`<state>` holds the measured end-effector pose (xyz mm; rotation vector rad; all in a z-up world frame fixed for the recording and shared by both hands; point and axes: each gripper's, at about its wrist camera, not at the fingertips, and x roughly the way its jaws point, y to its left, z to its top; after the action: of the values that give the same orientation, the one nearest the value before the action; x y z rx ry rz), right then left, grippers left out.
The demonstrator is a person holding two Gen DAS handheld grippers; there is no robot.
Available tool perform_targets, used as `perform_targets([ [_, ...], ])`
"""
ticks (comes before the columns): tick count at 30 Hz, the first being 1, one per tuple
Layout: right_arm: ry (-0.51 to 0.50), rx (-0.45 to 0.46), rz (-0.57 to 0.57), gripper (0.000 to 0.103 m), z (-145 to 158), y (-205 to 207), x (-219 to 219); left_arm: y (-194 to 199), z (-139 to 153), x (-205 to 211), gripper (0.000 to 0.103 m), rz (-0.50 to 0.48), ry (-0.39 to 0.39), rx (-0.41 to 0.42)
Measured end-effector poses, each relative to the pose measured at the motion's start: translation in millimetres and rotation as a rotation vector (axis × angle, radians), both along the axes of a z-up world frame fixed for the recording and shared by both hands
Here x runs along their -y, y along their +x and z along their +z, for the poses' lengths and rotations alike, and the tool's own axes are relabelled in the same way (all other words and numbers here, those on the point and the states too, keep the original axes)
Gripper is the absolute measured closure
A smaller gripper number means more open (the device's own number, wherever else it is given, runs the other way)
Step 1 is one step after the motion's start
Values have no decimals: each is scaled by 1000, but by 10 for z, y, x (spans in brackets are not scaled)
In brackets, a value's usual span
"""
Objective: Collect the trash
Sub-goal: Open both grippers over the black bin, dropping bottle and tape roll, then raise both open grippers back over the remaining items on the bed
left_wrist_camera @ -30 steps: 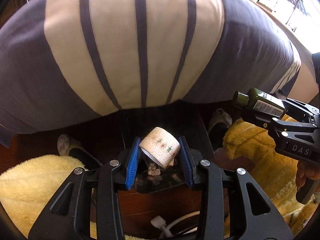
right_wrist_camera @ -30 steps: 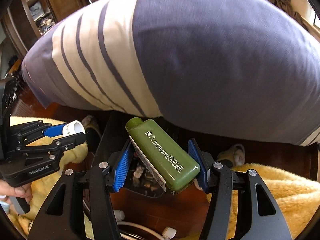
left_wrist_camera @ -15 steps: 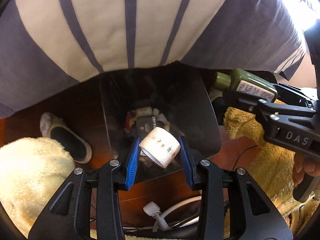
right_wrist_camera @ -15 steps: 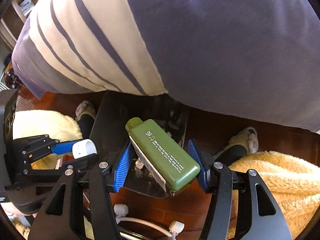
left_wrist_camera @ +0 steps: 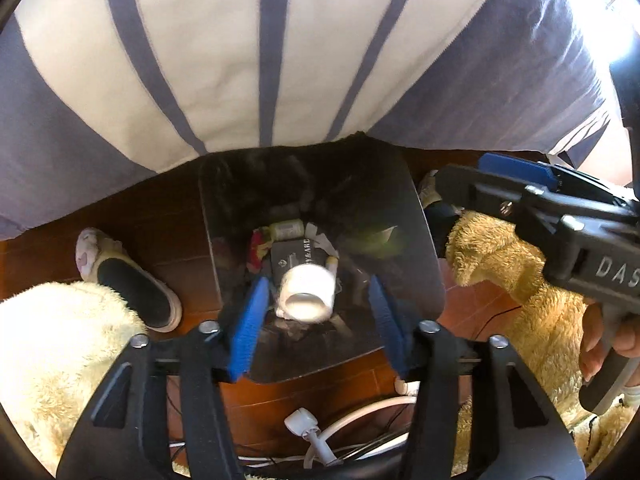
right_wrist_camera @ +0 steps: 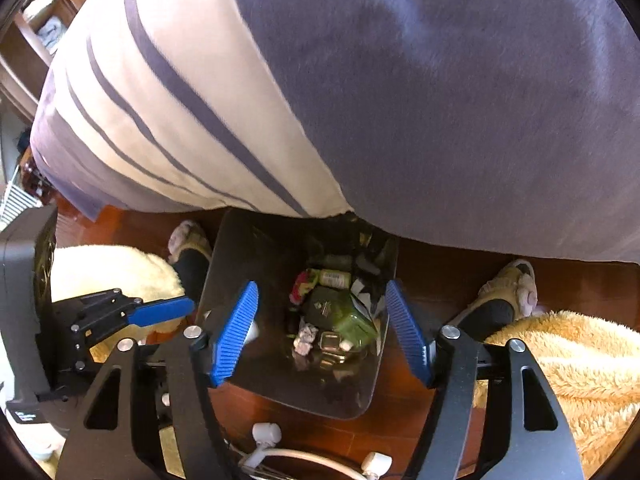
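Your left gripper jaws are opening; the blurred white tape roll drops free between them, mid-frame over the dark bin. Your right gripper jaws are opening too, empty; the green bottle lies in the bin.

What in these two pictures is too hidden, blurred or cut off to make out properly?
- White roll, left wrist view: motion-blurred between the opening jaws, pattern unreadable.
- Green bottle, right wrist view: blurred in the bin; label illegible.
- Black bin, both views: far rim covered by the striped blanket.
- White cable, left wrist view: ends behind the left gripper.
- Right gripper, left wrist view: cut off by the frame edge.
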<state>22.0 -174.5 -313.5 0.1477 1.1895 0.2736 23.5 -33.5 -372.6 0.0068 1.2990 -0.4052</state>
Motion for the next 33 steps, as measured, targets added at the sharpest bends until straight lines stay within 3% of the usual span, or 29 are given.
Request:
perform_targets([
  [7, -9, 62, -36, 34, 225, -59, 122, -59, 252, 3, 34, 4, 55, 80],
  [14, -47, 159, -112, 12, 546, -158, 327, -80, 668, -111, 15, 46, 60, 185],
  [16, -58, 192, -135, 11, 653, -188, 407, -81, 805, -140, 11, 58, 54, 215],
  [26, -57, 345, -172, 4, 1319, -153, 742, 63, 1618, -332, 8, 118, 35, 374],
  [33, -95, 434, -168, 4, 1769, 130, 911, 400, 2063, -453, 8, 158, 50, 451],
])
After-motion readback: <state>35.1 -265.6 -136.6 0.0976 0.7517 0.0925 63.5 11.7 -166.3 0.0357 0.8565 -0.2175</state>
